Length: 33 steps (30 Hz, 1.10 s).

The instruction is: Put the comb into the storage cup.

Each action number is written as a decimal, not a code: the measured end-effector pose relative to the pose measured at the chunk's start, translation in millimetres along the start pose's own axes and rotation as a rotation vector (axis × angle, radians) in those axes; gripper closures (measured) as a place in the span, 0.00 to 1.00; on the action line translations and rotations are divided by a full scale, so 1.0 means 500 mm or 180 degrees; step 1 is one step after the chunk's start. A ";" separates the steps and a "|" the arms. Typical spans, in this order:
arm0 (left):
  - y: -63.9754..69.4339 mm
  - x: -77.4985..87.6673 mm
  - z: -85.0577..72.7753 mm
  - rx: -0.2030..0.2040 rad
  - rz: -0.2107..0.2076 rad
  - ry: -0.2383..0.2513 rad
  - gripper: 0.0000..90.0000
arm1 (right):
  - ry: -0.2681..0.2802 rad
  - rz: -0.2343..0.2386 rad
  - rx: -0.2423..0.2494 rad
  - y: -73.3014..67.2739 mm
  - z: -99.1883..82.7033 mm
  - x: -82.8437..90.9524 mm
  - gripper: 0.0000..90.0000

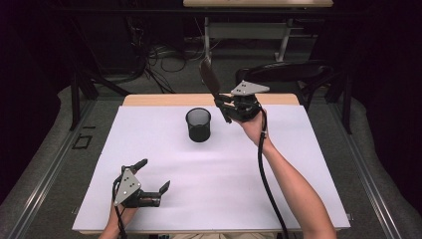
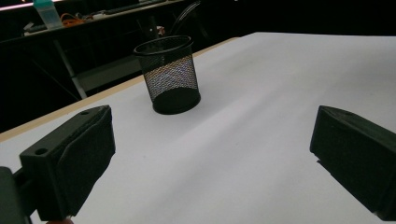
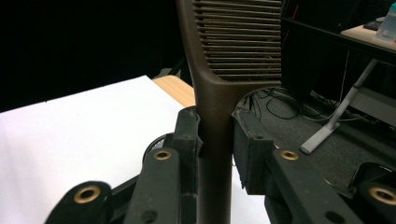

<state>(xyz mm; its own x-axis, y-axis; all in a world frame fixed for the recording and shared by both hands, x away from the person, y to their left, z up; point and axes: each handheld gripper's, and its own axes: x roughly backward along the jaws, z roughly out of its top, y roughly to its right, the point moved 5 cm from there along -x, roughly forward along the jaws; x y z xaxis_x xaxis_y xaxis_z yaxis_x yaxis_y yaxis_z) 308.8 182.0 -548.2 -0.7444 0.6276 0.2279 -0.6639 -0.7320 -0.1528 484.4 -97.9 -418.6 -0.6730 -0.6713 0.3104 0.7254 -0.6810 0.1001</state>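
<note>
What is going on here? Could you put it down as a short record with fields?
Held: comb, handle clamped in the right gripper, teeth end up
Comb place: raised above the table's far right part, beside the cup
Cup: black mesh cup, upright on the white table, looks empty
Left gripper: open, holding nothing, low over the near left of the table
Likely next move: comb goes into the cup, as a guess

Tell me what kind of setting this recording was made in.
Probably a lab or workshop set up for recording: a white-covered table in a dark room, loose cables on the floor, and a workbench behind.
</note>
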 end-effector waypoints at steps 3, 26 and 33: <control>-0.001 -0.001 -0.001 -0.0004 -0.0004 -0.0008 0.00 | 0.0035 -0.0001 -0.0003 0.004 0.003 -0.004 0.81; -0.002 0.000 -0.001 -0.0016 0.0005 -0.0011 0.00 | 0.0228 -0.0032 -0.0134 0.003 0.008 -0.069 0.81; -0.003 0.000 -0.001 -0.0018 0.0009 -0.0009 0.00 | 0.0273 -0.0051 -0.0125 0.001 0.011 -0.079 0.81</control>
<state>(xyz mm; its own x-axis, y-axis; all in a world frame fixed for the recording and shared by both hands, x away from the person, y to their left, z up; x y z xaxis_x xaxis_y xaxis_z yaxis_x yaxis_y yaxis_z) 309.7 183.1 -548.4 -0.7460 0.6249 0.2302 -0.6623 -0.7322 -0.1588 512.1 -70.3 -425.7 -0.6955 -0.6817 0.2270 0.7094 -0.7016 0.0666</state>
